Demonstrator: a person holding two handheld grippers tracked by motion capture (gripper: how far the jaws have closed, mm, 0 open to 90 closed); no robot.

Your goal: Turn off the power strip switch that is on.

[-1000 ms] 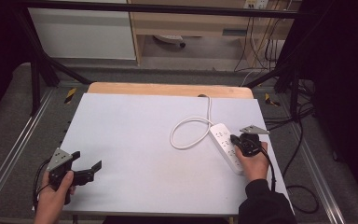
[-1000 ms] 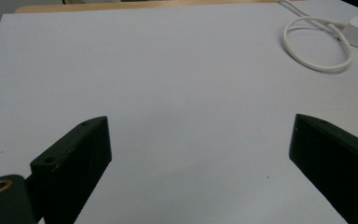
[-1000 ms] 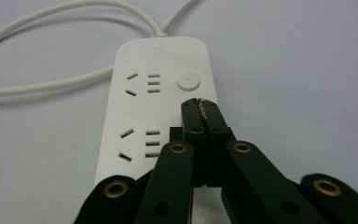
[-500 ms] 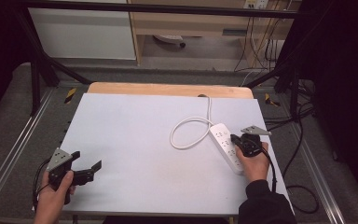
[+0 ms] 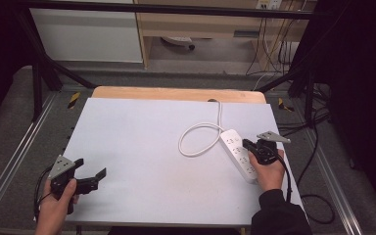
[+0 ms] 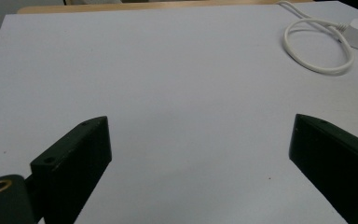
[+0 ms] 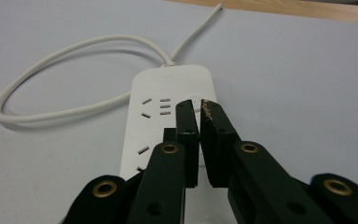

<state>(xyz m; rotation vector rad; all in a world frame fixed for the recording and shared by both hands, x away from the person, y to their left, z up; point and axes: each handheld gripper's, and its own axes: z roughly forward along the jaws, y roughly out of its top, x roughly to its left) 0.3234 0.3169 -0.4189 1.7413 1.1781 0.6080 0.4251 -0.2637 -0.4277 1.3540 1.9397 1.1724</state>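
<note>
A white power strip (image 5: 237, 152) lies at the right of the white table top (image 5: 142, 147), its long axis running front to back. Its white cable (image 5: 199, 124) makes one loop to the left and runs off the far edge. My right gripper (image 5: 246, 143) is shut with nothing between its jaws, its tips (image 7: 196, 105) just over the far end of the power strip (image 7: 168, 88), beside the sockets. Whether the tips touch it I cannot tell. My left gripper (image 5: 90, 167) stands open near the front left corner, over bare table (image 6: 198, 135), far from the cable (image 6: 326, 71).
A wooden strip (image 5: 176, 93) borders the table's far edge. Metal frame rails (image 5: 14, 156) run along both sides. Loose cables (image 5: 318, 147) hang off the right side, and a cabinet (image 5: 88, 34) stands beyond the table.
</note>
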